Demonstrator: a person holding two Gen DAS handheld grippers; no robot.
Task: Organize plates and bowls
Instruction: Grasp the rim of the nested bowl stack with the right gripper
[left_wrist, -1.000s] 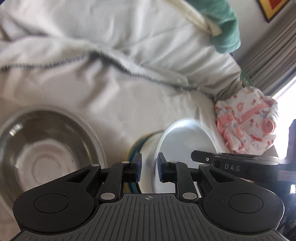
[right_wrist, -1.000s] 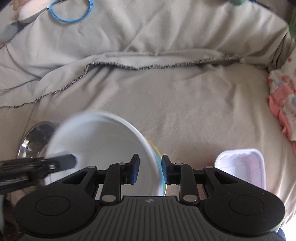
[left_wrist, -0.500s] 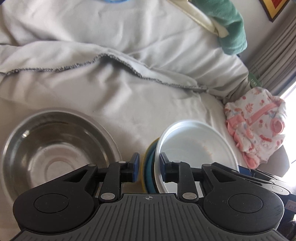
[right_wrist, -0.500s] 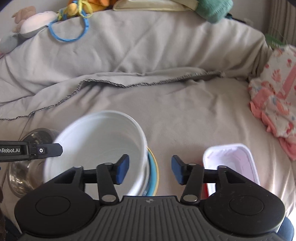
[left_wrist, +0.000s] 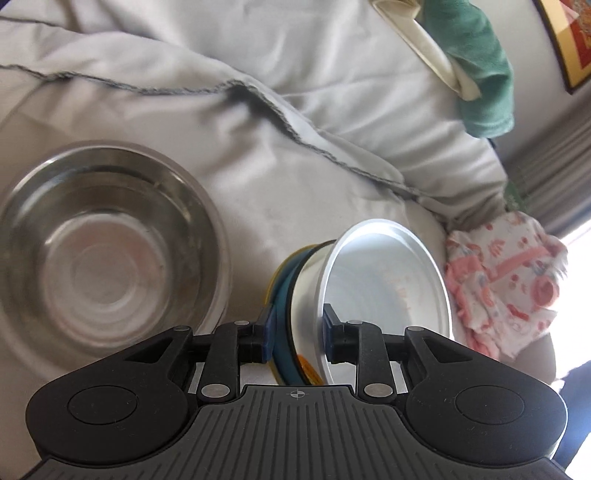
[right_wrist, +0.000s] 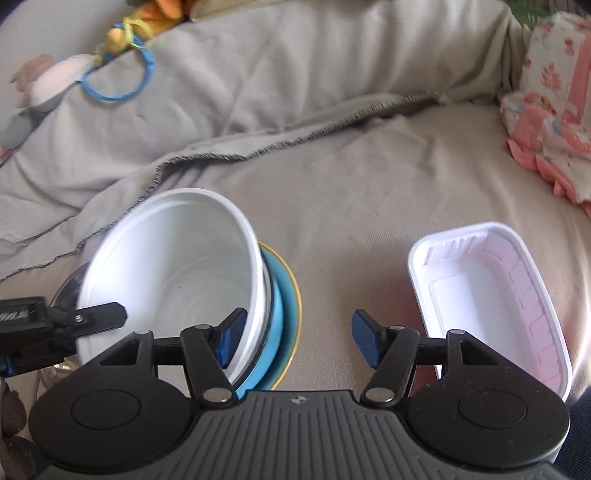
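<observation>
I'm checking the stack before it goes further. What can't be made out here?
- Plates under the white bowl: left wrist view, only edges show, so no count.
- Steel bowl: right wrist view, mostly behind the white bowl.
- White tray: near end behind the right hand-held gripper.

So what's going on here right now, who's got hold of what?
A person with two handheld grippers is stacking dishes on a bed. The left gripper straddles the rims of the white bowl and blue plate; its jaws have just been opening. The right gripper has also just been opening and holds nothing. A steel bowl and white tray sit nearby.
</observation>
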